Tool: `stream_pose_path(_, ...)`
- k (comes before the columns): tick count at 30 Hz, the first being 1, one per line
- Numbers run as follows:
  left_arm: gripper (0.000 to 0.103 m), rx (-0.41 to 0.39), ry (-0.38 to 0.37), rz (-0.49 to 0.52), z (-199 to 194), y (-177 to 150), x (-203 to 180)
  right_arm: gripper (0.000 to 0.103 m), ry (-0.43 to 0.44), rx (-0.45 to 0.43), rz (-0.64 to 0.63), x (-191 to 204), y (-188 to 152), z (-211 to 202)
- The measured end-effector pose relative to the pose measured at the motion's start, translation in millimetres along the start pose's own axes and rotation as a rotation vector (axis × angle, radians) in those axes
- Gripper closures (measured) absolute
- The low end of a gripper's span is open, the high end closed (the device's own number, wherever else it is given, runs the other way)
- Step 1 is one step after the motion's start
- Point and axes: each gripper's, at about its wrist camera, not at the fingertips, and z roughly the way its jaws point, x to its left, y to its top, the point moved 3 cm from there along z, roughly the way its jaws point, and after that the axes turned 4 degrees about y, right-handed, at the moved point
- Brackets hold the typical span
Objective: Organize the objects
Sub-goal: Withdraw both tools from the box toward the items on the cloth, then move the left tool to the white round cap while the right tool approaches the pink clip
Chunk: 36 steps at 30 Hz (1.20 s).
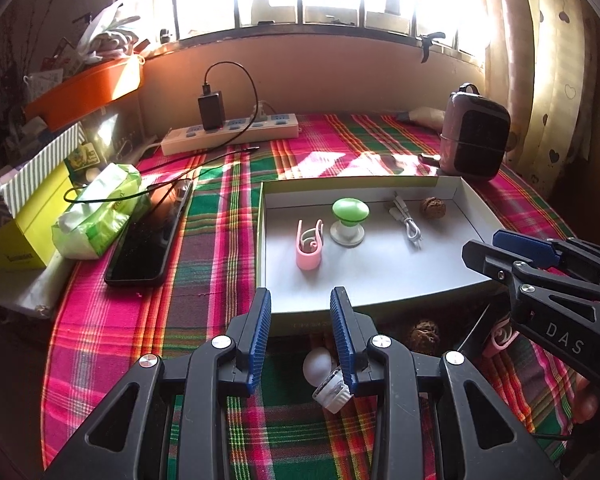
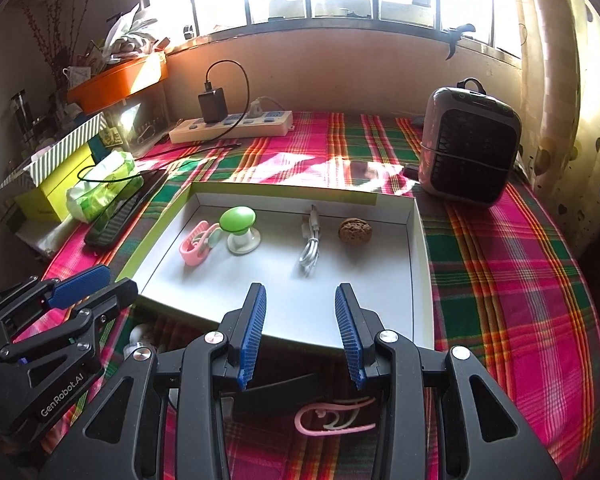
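We hold our left gripper [image 1: 300,300] low over the plaid tablecloth [image 1: 204,240], just short of the near wall of the shallow white tray [image 1: 380,280]. Its jaws stand partly apart with nothing between the blue pads. Below it on the cloth lie a white bulb [image 1: 320,368] with its screw base toward us, and a walnut [image 1: 423,332] close to the tray wall.

Our right gripper [image 2: 300,300] hovers over the tray's near edge, its jaws also parted to a middling gap and holding nothing. Under it on the cloth lies a pink clip [image 2: 332,416], beside a dark flat object we cannot identify.

Inside the tray we see 4 things in a row along the far side: a second pink clip [image 1: 310,244], a green-topped knob on a white base [image 1: 350,216], a coiled white cable [image 1: 410,224] and a second walnut [image 1: 433,208]. None of them touch, though in the right wrist view the clip and knob look very close.

Left of the tray lie a black phone [image 1: 148,236] and a green tissue pack [image 1: 100,208]. A power strip [image 1: 228,132] with a black charger sits by the wall, and a small grey heater [image 2: 470,144] stands at the far right.
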Motion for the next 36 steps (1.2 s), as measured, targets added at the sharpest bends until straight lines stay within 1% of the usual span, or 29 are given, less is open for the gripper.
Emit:
stream_pose_path(2, 0.074, -0.004, -0.002, 0.003, -2.9, -2.5, -0.7, 0.065, -0.005, -0.003, -0.003, 0.8, -2.8, -2.4)
stream_pose_path(6, 0.074, -0.028, 0.023, 0.029, -11.0, -7.3, -3.1, 0.065, -0.019, -0.014, -0.004, 0.5, -9.1, -9.6)
stream_pose_path(14, 0.074, -0.042, 0.012, 0.035, -22.5, -18.6, -4.0, 0.064, -0.043, -0.023, 0.0, -0.4, -23.1, -23.4)
stream_pose_path(18, 0.074, -0.021, -0.008, 0.043, -22.9, -26.7, -4.5, 0.058, -0.051, -0.019, 0.011, -2.1, -33.3, -27.8)
stream_pose_path(22, 0.074, -0.012, -0.029, 0.039, -22.5, -32.2, -1.8, 0.058, -0.061, -0.009, 0.033, -6.7, -43.3, -29.8)
stream_pose_path(25, 0.074, 0.004, -0.052, 0.039, -20.1, -37.2, 0.3, 0.058, -0.087, 0.004, 0.063, -15.6, -52.9, -31.1)
stream_pose_path(28, 0.071, 0.017, -0.075, 0.041, -17.1, -41.9, 1.7, 0.058, -0.109, 0.017, 0.089, -24.2, -61.1, -33.0)
stream_pose_path(32, 0.07, 0.035, -0.112, 0.03, -14.7, -47.5, 4.1, 0.058, -0.131, 0.03, 0.116, -32.8, -70.1, -34.6)
stream_pose_path(36, 0.07, 0.041, -0.14, 0.03, -13.0, -49.0, 5.5, 0.058, -0.127, 0.045, 0.137, -35.4, -75.6, -33.1)
